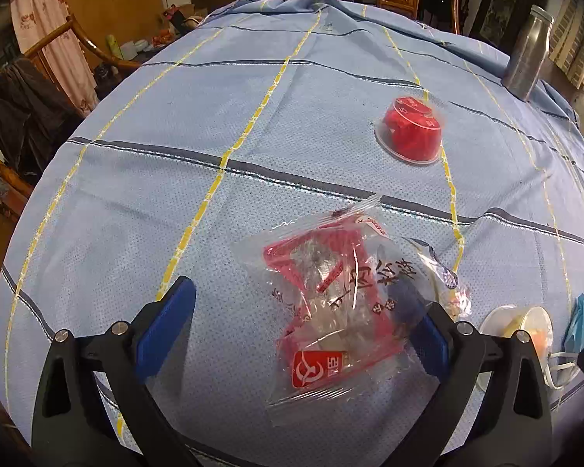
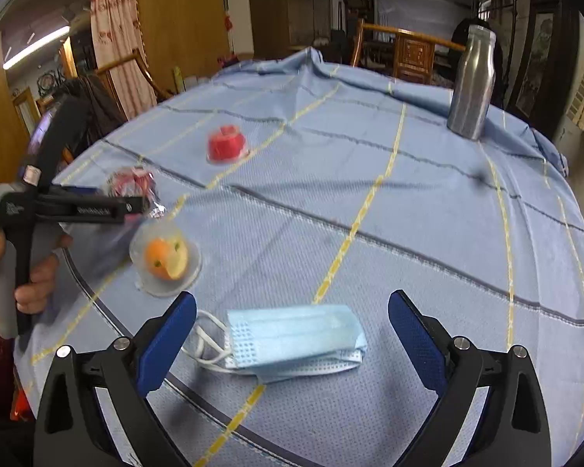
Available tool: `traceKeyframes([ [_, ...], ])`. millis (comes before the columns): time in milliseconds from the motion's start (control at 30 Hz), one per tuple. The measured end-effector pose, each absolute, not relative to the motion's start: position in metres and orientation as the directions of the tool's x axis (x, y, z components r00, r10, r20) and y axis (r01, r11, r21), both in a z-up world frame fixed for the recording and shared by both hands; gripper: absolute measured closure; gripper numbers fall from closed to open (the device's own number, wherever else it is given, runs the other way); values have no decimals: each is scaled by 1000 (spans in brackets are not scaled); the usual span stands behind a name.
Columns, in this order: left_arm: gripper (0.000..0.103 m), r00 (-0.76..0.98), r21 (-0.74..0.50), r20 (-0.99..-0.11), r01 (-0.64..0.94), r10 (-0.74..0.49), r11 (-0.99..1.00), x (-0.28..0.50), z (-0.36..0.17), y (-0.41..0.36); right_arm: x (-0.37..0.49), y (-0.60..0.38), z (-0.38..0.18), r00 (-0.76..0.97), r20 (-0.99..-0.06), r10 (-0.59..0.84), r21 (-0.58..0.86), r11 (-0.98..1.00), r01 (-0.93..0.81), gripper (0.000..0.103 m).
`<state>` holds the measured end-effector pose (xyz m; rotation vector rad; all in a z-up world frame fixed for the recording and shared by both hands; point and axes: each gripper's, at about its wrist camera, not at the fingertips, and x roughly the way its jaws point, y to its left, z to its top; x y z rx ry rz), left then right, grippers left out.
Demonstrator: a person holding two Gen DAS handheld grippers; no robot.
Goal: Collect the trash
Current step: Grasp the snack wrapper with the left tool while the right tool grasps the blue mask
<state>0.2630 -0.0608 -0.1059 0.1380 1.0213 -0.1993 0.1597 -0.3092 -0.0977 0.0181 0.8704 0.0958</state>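
A crumpled clear and red snack wrapper (image 1: pixel 338 307) lies on the blue tablecloth between the open fingers of my left gripper (image 1: pixel 296 319); it also shows in the right wrist view (image 2: pixel 134 185). A folded blue face mask (image 2: pixel 292 340) lies between the open fingers of my right gripper (image 2: pixel 292 330). A clear cup with orange fruit (image 2: pixel 165 260) stands left of the mask and shows in the left wrist view (image 1: pixel 521 327). A red jelly cup (image 1: pixel 412 128) stands upside down further out; it shows in the right wrist view (image 2: pixel 227 146) too.
A steel bottle (image 2: pixel 471 85) stands at the far right of the round table (image 2: pixel 408 210). Wooden chairs (image 2: pixel 408 54) surround the table. The left gripper's handle and the hand holding it (image 2: pixel 31 233) show at the left of the right wrist view.
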Motion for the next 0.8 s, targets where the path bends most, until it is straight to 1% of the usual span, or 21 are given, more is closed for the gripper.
traceKeyframes([
  [67,7,505,14,-857,230,-107,973,263,-105,-60,162,-309,-102,623,-777,88,53,996,-75,6],
  [133,7,503,-22,-852,236,-141,971,263,-103,-56,163,-311,-104,612,-785,97,66,995,-73,7],
  [167,7,501,-51,-848,247,-172,968,262,-101,-54,163,-311,-104,610,-786,107,75,994,-77,11],
  [200,7,499,-72,-844,257,-197,964,262,-100,-53,163,-311,-106,603,-790,115,82,993,-81,22],
  [267,7,501,-85,-839,266,-213,960,261,-98,-53,164,-310,-109,585,-803,113,80,993,-83,35],
  [300,7,505,-83,-836,270,-214,959,260,-98,-54,162,-310,-107,594,-795,123,87,992,-89,48],
  [333,7,507,-81,-834,276,-217,958,259,-97,-55,161,-311,-105,604,-785,135,98,991,-95,51],
  [367,7,510,-80,-832,281,-219,956,258,-96,-56,159,-312,-102,622,-770,141,104,990,-95,60],
  [400,7,517,-80,-827,283,-222,956,258,-94,-56,159,-314,-99,634,-757,156,123,988,-96,65],
  [433,9,524,-84,-821,282,-227,956,256,-93,-55,159,-316,-97,642,-747,170,143,985,-94,65],
  [467,20,531,-93,-814,282,-236,955,256,-91,-54,158,-319,-95,655,-734,181,161,983,-91,65],
  [500,27,529,-112,-810,288,-255,951,256,-91,-52,157,-322,-92,668,-719,190,177,980,-88,65],
  [533,41,514,-139,-811,297,-280,945,257,-91,-51,157,-324,-91,674,-712,196,188,978,-86,65],
  [567,50,502,-158,-812,301,-297,941,257,-92,-49,157,-325,-90,679,-706,200,197,977,-82,65],
  [600,53,502,-167,-810,298,-304,940,258,-92,-48,158,-327,-89,682,-704,196,201,977,-73,65],
  [633,61,506,-177,-803,300,-313,938,258,-91,-47,159,-329,-89,685,-703,193,203,977,-66,65],
  [700,62,513,-193,-789,314,-337,930,256,-88,-47,159,-332,-88,688,-698,198,220,974,-57,65],
  [800,62,553,-164,-764,331,-332,929,250,-80,-51,162,-337,-90,689,-695,206,246,968,-42,65],
])
